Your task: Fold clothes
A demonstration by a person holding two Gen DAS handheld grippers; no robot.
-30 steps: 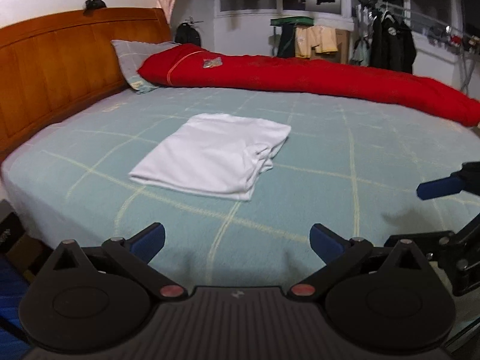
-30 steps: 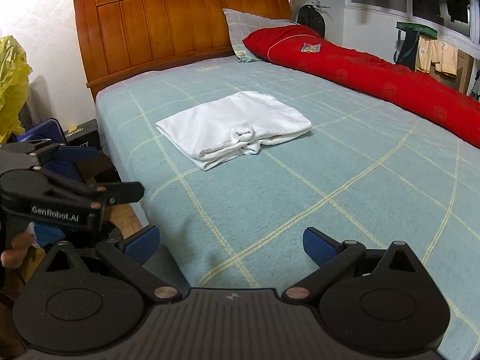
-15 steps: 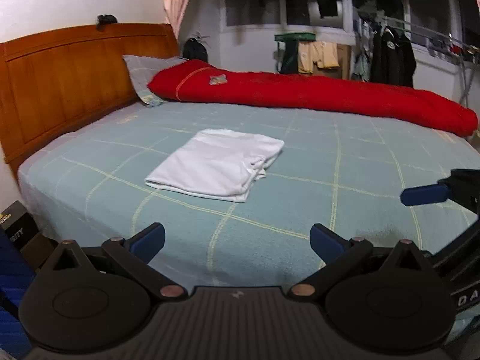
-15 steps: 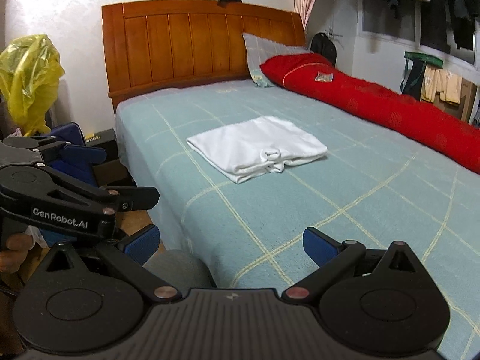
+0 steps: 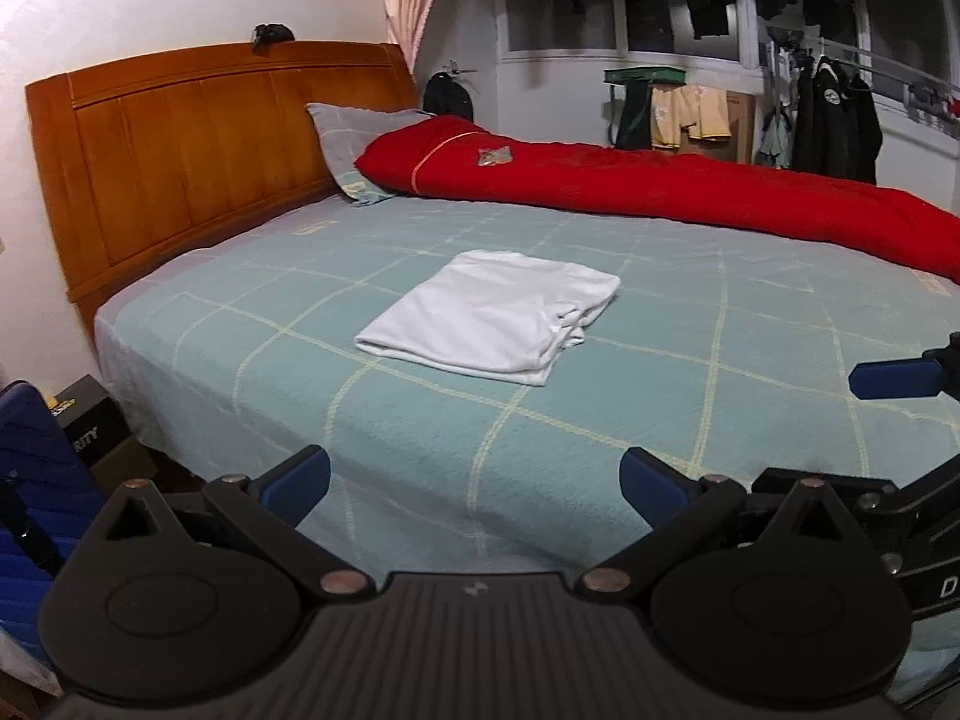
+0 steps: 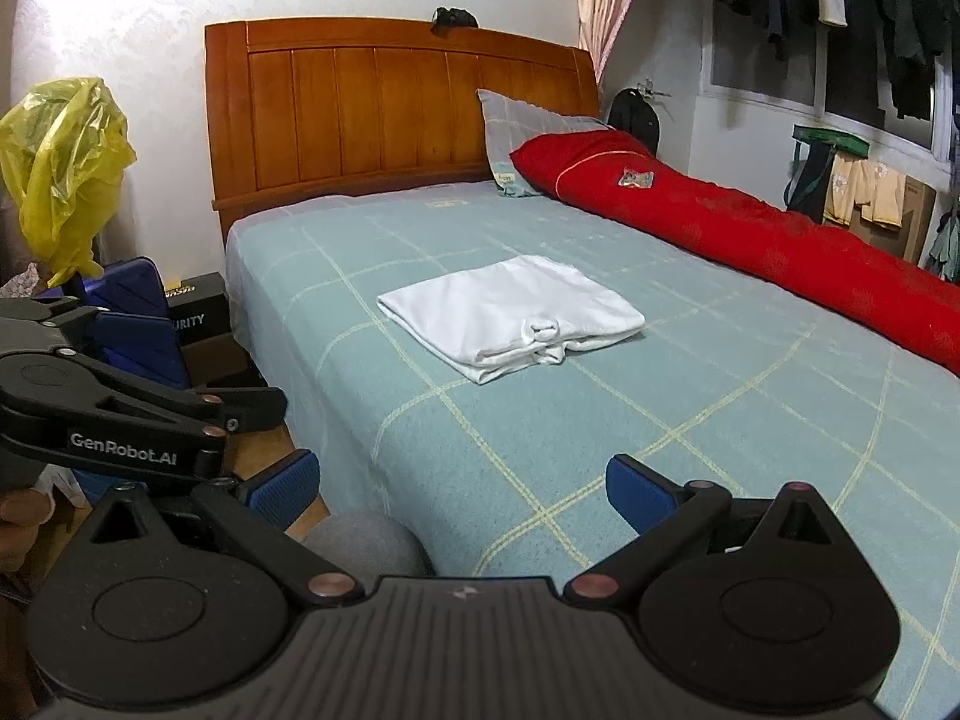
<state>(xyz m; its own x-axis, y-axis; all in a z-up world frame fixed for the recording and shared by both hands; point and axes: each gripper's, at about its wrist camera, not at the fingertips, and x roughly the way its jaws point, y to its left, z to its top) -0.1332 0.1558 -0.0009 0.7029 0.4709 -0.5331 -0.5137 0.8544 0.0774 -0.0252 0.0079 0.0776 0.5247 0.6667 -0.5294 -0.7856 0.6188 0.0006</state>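
A white garment lies folded into a flat rectangle on the pale green checked bed sheet, its rolled edge facing the bed's near side. My left gripper is open and holds nothing, well back from the garment near the bed's edge. My right gripper is open too, with nothing between its blue pads, also far short of the cloth. The left view catches one blue fingertip of the right gripper at its right edge. The left gripper's black body shows at the left of the right view.
A red quilt runs along the bed's far side, with a grey pillow against the wooden headboard. Beside the bed stand a blue case, a black box and a yellow plastic bag. Clothes hang by the window.
Both grippers have drawn back and risen away from the bed, so the folded garment looks smaller and farther. The garment itself has not moved. Both stay open.
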